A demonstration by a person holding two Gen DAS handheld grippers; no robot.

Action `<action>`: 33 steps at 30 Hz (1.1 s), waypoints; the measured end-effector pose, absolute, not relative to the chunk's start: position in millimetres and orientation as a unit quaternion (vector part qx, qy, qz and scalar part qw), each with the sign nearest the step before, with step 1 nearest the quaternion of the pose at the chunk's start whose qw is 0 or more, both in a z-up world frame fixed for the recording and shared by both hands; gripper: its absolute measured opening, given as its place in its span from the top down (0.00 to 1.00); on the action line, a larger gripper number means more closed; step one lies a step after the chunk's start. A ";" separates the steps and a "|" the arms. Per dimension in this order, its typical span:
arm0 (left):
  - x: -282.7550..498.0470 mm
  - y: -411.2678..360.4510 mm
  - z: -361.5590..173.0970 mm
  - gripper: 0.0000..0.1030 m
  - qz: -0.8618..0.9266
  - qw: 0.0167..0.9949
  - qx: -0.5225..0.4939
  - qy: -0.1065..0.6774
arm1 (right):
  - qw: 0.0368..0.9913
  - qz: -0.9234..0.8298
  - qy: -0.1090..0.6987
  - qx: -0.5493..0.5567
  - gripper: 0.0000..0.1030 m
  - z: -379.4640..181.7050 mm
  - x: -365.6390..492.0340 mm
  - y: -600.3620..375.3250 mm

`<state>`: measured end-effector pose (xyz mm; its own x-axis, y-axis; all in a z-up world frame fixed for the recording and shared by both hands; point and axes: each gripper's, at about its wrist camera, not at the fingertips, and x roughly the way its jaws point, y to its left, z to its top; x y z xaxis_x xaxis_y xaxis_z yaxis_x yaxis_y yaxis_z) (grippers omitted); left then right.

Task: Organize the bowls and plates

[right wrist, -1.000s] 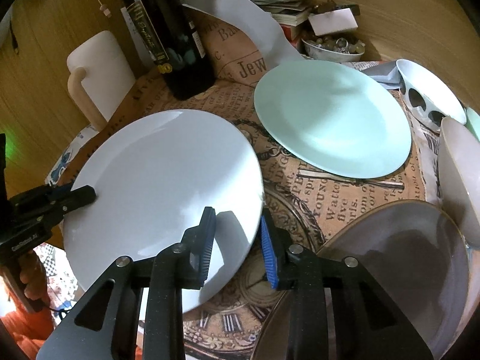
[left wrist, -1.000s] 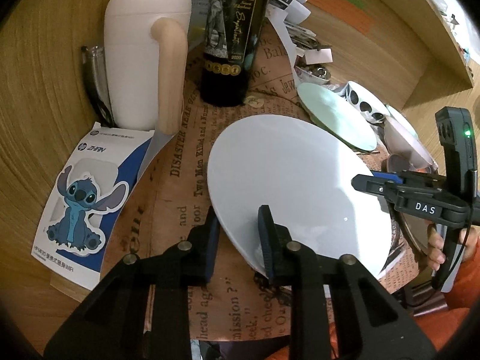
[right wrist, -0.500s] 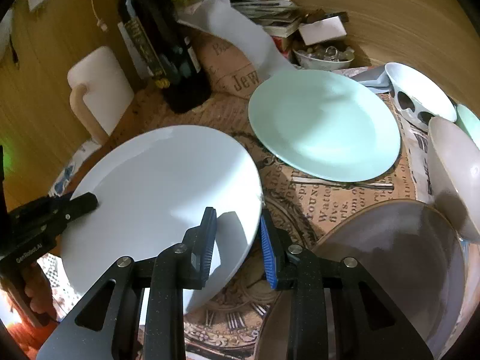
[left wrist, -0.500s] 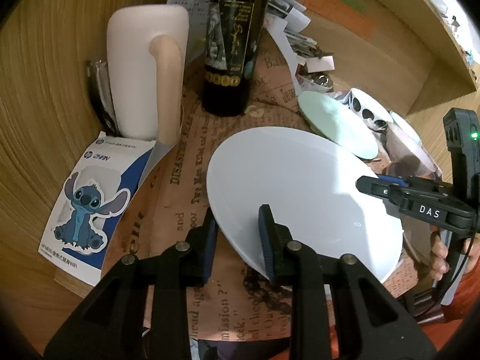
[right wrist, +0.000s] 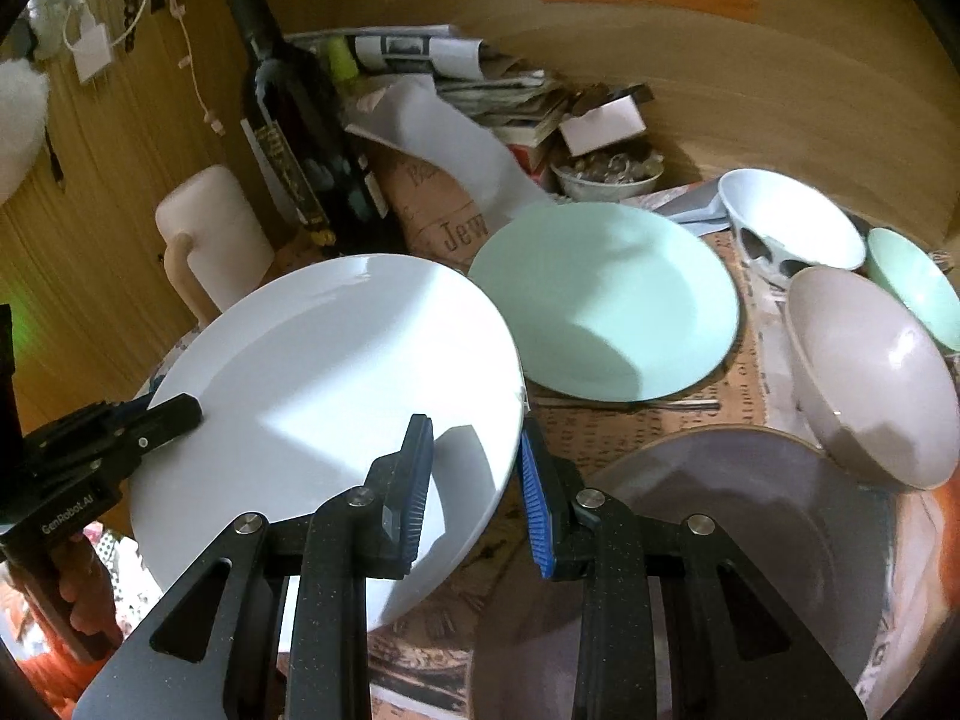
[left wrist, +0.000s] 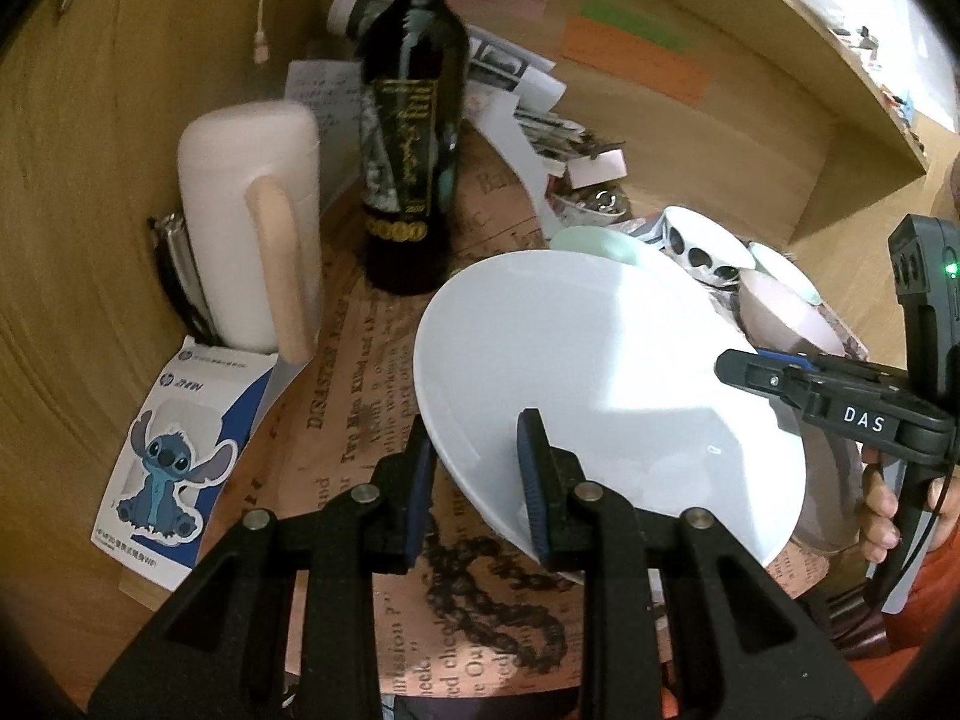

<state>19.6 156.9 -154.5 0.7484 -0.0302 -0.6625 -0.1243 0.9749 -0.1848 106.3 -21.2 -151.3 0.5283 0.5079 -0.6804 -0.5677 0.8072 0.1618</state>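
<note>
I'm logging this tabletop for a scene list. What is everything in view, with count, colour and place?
white plate: 1, white, tilted, held at opposite rims
green plate: 1, mint, centre
grey plate: 1, grey, near right
bowls: 3, white patterned, grey, mint, right side
wine bottle: 1, dark, back left
pitcher: 1, cream, left
sticker pack: 1, blue-white, near left
left gripper: black, shut on white plate
right gripper: black, shut on white plate

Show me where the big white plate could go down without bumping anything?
Bare printed cloth lies between the wine bottle, the white jug and the white plate. The side past the mint plate is crowded with the grey plate and bowls.
</note>
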 end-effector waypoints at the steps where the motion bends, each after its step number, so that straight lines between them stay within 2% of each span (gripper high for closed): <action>1: 20.6 155.2 -153.7 0.74 0.024 0.929 -0.108 0.353 | 0.874 0.307 0.374 -0.039 0.75 -150.6 106.4 -22.8; 33: 19.2 68.9 -145.0 0.74 -0.023 0.933 -0.091 0.348 | 0.891 0.282 0.355 -0.007 0.75 -144.6 80.9 -121.5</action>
